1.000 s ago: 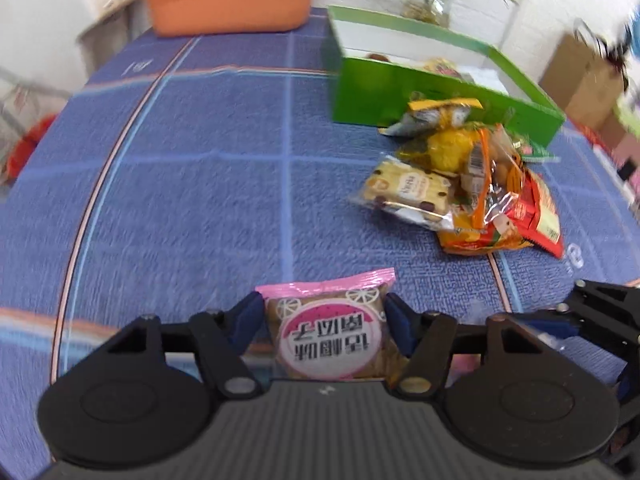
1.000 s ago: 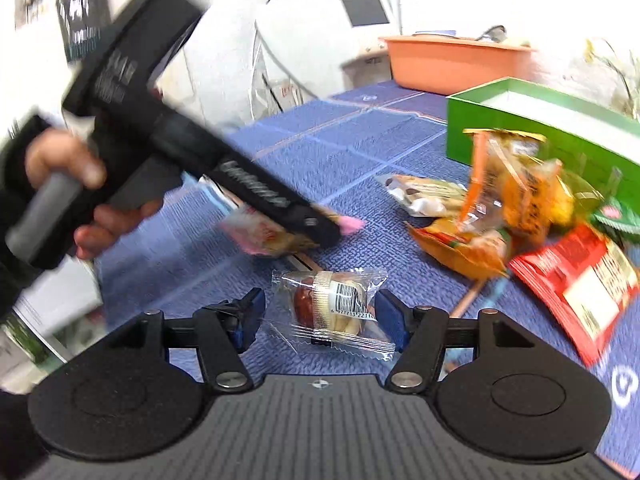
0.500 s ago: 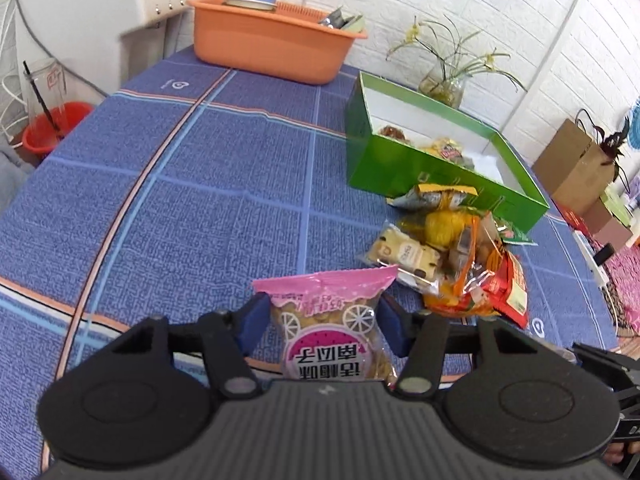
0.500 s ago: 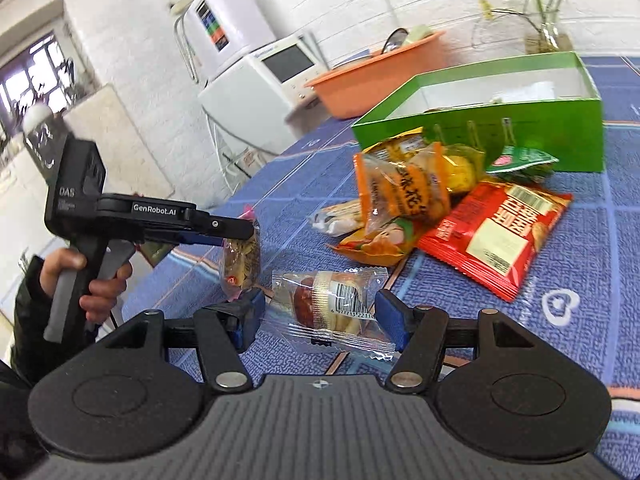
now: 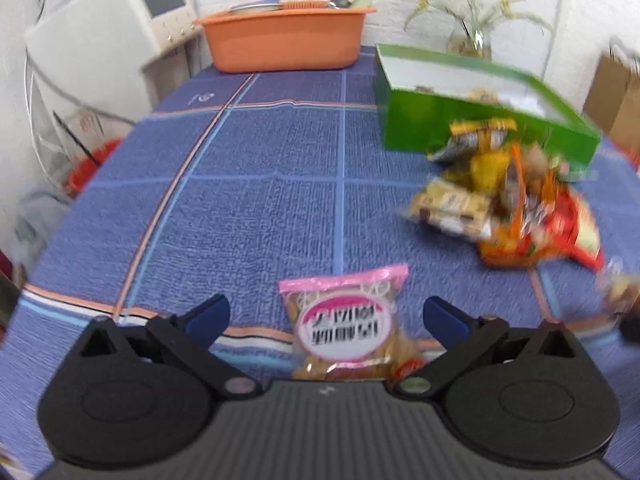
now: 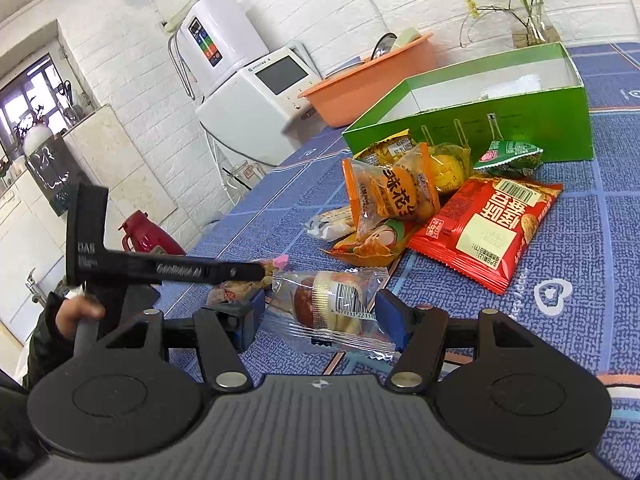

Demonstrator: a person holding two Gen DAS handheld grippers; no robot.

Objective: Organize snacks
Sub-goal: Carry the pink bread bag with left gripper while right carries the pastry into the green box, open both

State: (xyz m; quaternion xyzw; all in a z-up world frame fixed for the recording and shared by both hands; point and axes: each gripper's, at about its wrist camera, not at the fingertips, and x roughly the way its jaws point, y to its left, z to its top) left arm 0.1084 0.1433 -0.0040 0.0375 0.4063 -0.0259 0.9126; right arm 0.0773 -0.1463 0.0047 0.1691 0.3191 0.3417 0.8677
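Left tongs [image 5: 326,314] released, jaws just sprung wide; the pink-topped snack pack [image 5: 346,326] sits between them, touching neither pad, on the blue-clothed counter [image 5: 248,208]. Right tongs [image 6: 322,314] clenched on a clear-wrapped snack [image 6: 334,304]. The loose snack pile [image 6: 424,208] lies just in front of the green box [image 6: 472,128].

Left gripper [image 5: 326,314] fingers [image 5: 208,316] just opened — pink snack packet [image 5: 346,322] between them, untouched.
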